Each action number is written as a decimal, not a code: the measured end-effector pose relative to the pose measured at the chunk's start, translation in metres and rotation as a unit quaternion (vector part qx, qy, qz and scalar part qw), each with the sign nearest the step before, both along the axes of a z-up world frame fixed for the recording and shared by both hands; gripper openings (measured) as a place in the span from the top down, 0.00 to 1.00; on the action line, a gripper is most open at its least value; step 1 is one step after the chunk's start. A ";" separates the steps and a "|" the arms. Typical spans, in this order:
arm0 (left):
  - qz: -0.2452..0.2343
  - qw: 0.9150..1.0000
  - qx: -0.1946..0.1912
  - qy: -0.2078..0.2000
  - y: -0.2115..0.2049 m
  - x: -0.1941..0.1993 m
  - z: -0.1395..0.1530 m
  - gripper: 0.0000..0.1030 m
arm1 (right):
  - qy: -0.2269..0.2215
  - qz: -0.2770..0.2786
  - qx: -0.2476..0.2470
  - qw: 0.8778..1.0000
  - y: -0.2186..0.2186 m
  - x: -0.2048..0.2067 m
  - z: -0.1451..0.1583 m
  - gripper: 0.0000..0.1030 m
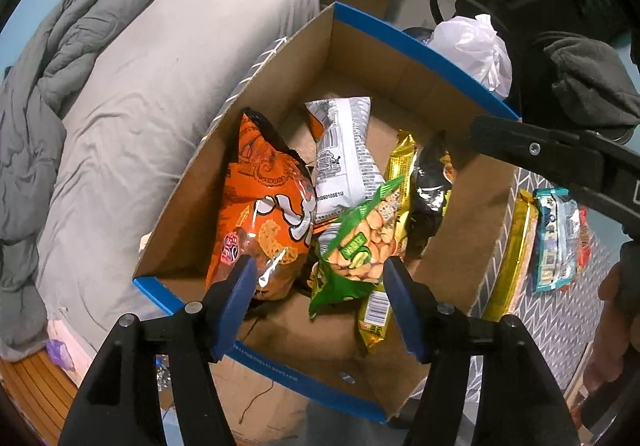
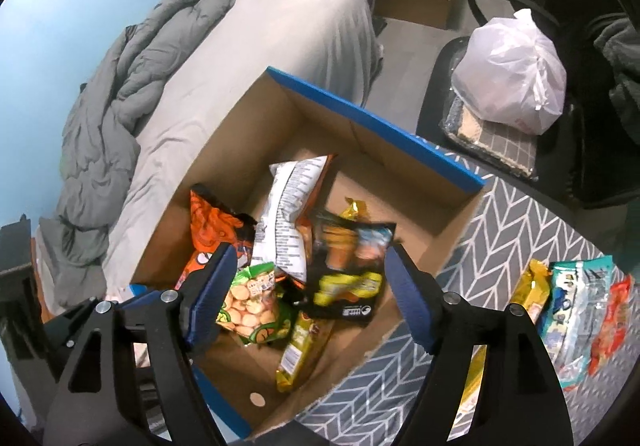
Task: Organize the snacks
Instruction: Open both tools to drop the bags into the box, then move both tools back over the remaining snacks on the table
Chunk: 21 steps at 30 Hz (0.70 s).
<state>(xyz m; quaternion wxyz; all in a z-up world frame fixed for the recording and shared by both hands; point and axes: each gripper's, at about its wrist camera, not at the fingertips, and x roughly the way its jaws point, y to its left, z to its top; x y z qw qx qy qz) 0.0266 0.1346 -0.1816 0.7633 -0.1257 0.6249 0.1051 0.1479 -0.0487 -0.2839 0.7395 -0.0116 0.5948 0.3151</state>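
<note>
An open cardboard box with blue rims (image 1: 420, 45) (image 2: 372, 121) holds several snack bags: an orange bag (image 1: 264, 205) (image 2: 212, 230), a white bag (image 1: 344, 153) (image 2: 288, 205), a green biscuit bag (image 1: 360, 246) (image 2: 252, 306), a yellow pack (image 1: 400, 165) (image 2: 296, 350) and a black bag (image 1: 430, 197) (image 2: 348, 270). The black bag looks blurred in the right wrist view. My left gripper (image 1: 320, 286) is open above the box's near side, empty. My right gripper (image 2: 312, 278) is open above the box, empty.
More snack packs (image 1: 556, 238) (image 2: 580, 310) lie on the grey patterned cloth (image 2: 512, 230) right of the box. A bed with grey bedding (image 1: 140, 105) (image 2: 240, 85) lies left. A chair holds a white plastic bag (image 2: 512, 73) (image 1: 476, 45).
</note>
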 end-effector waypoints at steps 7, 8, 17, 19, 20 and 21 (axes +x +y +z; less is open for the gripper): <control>-0.005 1.000 0.001 -0.004 -0.012 -0.004 0.014 0.33 | -0.012 -0.009 -0.008 1.000 -0.019 -0.003 0.010 0.22; -0.009 1.000 0.000 -0.006 -0.016 -0.004 0.016 0.33 | -0.013 -0.010 -0.011 1.000 -0.021 -0.004 0.010 0.22; -0.043 0.999 0.001 -0.014 -0.048 -0.004 0.029 0.33 | -0.027 -0.023 -0.027 0.999 -0.057 -0.011 0.019 0.21; -0.052 0.999 0.000 -0.016 -0.057 -0.003 0.030 0.33 | -0.029 -0.028 -0.029 0.999 -0.066 -0.012 0.022 0.21; -0.056 0.998 0.000 -0.015 -0.062 -0.003 0.031 0.33 | -0.030 -0.030 -0.030 0.999 -0.071 -0.012 0.023 0.21; -0.060 0.998 -0.001 -0.016 -0.066 -0.002 0.031 0.33 | -0.031 -0.033 -0.032 0.998 -0.077 -0.013 0.024 0.21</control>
